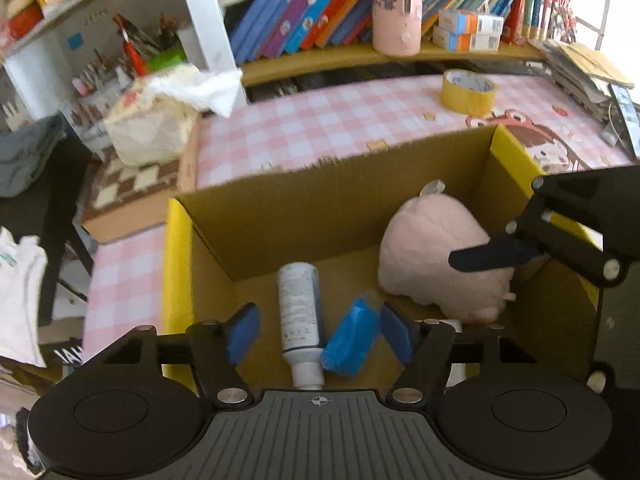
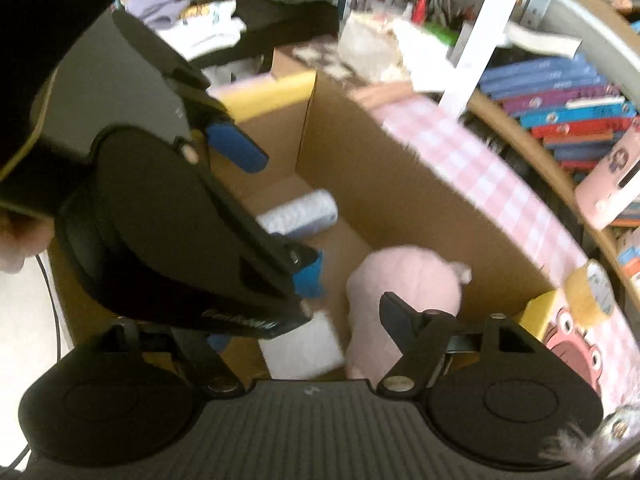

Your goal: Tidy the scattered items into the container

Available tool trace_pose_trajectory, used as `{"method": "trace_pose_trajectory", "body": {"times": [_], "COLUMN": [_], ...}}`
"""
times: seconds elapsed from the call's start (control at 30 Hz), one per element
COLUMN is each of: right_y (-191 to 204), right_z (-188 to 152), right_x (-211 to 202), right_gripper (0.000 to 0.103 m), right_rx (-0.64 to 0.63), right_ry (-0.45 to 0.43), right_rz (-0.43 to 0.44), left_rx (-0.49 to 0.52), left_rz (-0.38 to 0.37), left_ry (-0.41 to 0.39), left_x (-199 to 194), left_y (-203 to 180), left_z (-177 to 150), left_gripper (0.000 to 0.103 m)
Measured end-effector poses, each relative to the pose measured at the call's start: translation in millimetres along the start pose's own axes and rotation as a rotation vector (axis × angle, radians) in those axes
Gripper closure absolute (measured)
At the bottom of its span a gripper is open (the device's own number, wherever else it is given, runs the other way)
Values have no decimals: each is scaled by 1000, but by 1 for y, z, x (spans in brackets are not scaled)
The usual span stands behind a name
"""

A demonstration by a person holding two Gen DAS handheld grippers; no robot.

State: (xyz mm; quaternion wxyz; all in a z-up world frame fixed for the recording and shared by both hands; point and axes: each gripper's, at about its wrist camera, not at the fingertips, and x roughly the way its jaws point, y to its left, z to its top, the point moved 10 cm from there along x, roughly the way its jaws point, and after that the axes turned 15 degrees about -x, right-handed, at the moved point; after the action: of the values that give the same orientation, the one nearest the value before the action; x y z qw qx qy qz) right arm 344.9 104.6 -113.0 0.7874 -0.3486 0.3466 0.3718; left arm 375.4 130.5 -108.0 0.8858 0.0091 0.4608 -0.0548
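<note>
Cardboard box (image 1: 280, 216) fills the left wrist view, open-topped, w/ the left gripper (image 1: 318, 334) hovering over its near edge, jaws spread wide and holding nothing. Between the fingers lies a white bottle (image 1: 299, 312), cap end toward the camera, and just inside the right-hand finger a blue packet (image 1: 351, 336) rests touching that pad (released or about to be grabbed, can't say). Beyond the right fingertip sits the pink plush (image 1: 436, 256), w/ one blue pad of the right gripper (image 1: 494, 256) reaching across it. On the pink check mat beyond the box's far wall, a yellow tape roll (image 1: 467, 92) is not yet boxed. Right wrist view: same box (image 2: 400, 200) from the other side, the left gripper's body (image 2: 180, 220) crossing over the left finger, so I can't tell the right gripper's (image 2: 304, 316) spread; the plush (image 2: 404, 292) lies by the visible right finger, bottle (image 2: 298, 214) farther ahead. My read: the drop-off is underway. To do it well, lift the left gripper straight up w/o snagging the packet, keep the two tools apart since they overlap closely, then go for the tape roll.
</note>
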Motion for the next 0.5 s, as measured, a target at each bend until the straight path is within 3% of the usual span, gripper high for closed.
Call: {"method": "trace_pose_trajectory", "body": {"times": [0.27,0.5], "right_y": [-20,-13], "right_z": [4,-12], "right_x": [-71,-140], "right_gripper": [25,25], "right_rx": [95,155], "right_ry": [-178,-297], "right_rz": [-124,-246], "left_rx": [-71,-144], "left_rz": [10,34], "left_ry": [-212,-352], "left_x": [-83,-159], "left_y": [-1,-5], "left_z": [12,-11], "left_gripper": [27,22]}}
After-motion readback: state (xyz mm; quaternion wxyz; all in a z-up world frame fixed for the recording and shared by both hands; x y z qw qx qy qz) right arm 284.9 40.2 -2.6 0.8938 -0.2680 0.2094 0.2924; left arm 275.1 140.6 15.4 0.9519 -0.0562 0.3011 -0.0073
